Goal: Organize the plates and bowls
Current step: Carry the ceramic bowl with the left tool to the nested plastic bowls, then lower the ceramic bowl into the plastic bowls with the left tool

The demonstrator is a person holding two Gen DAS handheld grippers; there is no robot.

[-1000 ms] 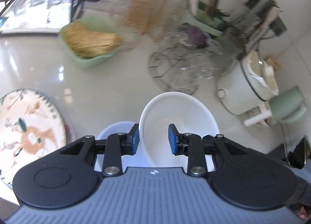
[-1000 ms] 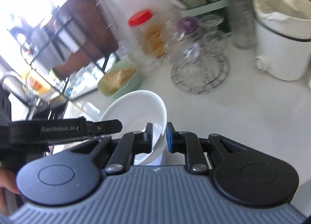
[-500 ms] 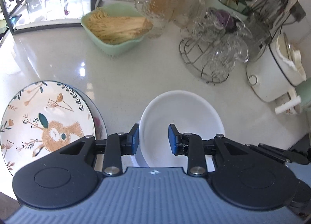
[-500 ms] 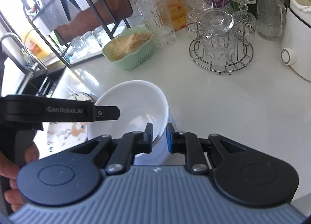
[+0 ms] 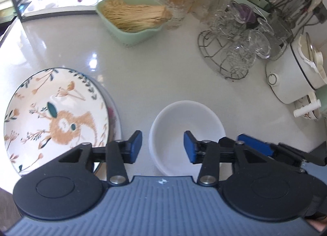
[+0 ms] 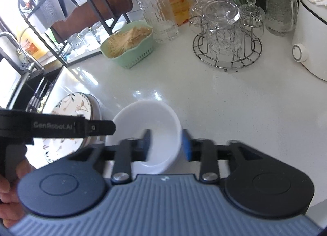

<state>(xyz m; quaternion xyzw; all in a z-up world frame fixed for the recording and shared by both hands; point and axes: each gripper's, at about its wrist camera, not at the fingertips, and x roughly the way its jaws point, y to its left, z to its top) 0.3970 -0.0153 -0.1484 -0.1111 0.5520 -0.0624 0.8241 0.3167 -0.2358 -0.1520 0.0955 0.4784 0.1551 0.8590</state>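
White bowl (image 5: 187, 131) rested on the counter (image 5: 153, 76) just beside the stacked floral plate (image 5: 55, 119), the left gripper (image 5: 162, 146) having just spread its jaws off the rim, apparently releasing it. From the right wrist, the right gripper (image 6: 166, 144) likewise had just parted, pads clear of the wall.

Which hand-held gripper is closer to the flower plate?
Left. The left hand-held gripper sits right beside the flower plate; the right hand-held gripper is across the white bowl, farther away.

A home kitchen: white counter (image 6: 204, 97), glass rack (image 6: 226, 52), sink faucet (image 6: 12, 41), rice cooker (image 6: 310, 37).
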